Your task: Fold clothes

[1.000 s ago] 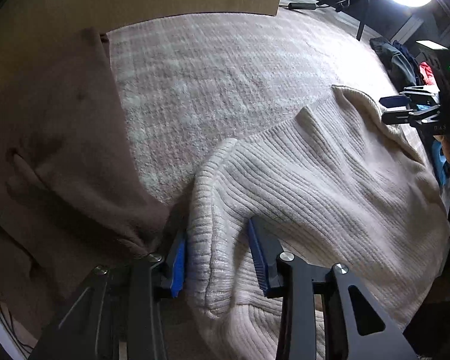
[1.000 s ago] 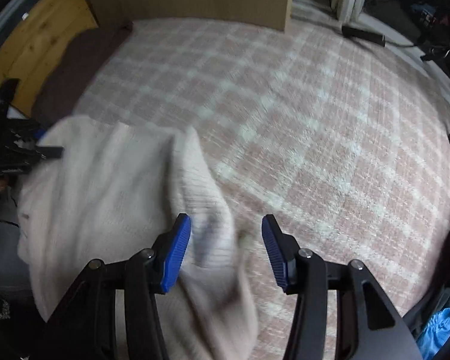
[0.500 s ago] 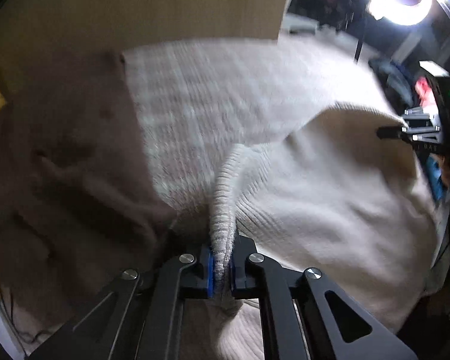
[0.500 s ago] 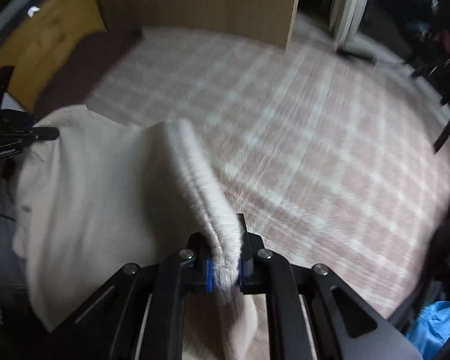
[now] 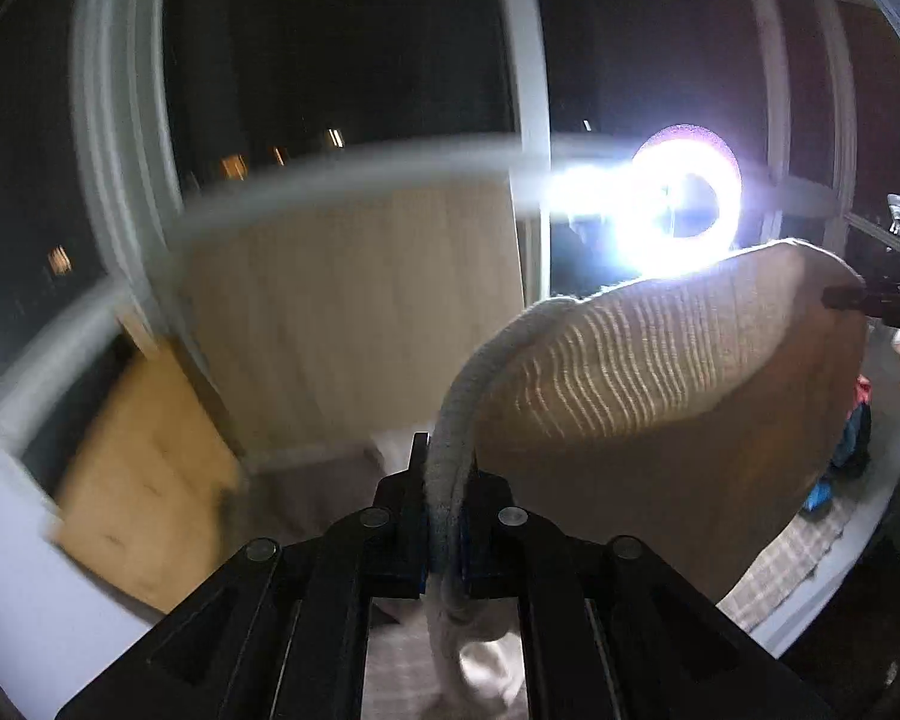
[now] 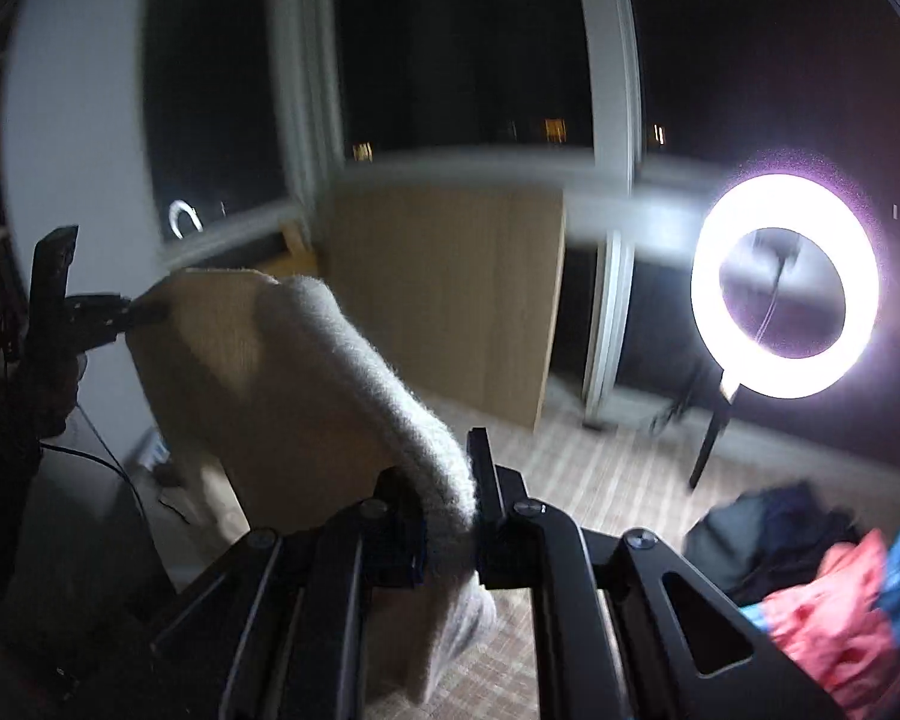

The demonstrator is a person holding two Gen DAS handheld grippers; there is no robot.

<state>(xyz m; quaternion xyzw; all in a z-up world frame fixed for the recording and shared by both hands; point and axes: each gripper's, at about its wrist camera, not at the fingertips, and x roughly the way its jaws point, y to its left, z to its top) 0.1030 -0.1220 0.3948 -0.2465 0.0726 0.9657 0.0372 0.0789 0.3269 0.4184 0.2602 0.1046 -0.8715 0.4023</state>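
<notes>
Two claws hold one sweater (image 5: 660, 360) between them. Our left claw (image 5: 444, 534) is pinched tight on a thick ribbed edge of the knit, and our right claw (image 6: 447, 531) is clamped the same way on another stretch of that edge. The cream sweater hangs in the air between the two grips, clear of the carpet (image 6: 600, 480), its body sagging below the line we hold.

We judge this to be the lift and shake-out part of the fold. To do it well, we should keep both grips level and pull gently apart so the knit hangs flat without a twist. Heavy ribbing can slide out of a narrow pinch, so we should move slowly and avoid jerks. The ring light (image 6: 786, 288) glares straight into both views and the pictures are blurred, so we cannot tell which part of the sweater each claw has. A pile of other clothes (image 6: 810, 588) lies on the carpet to our right.
</notes>
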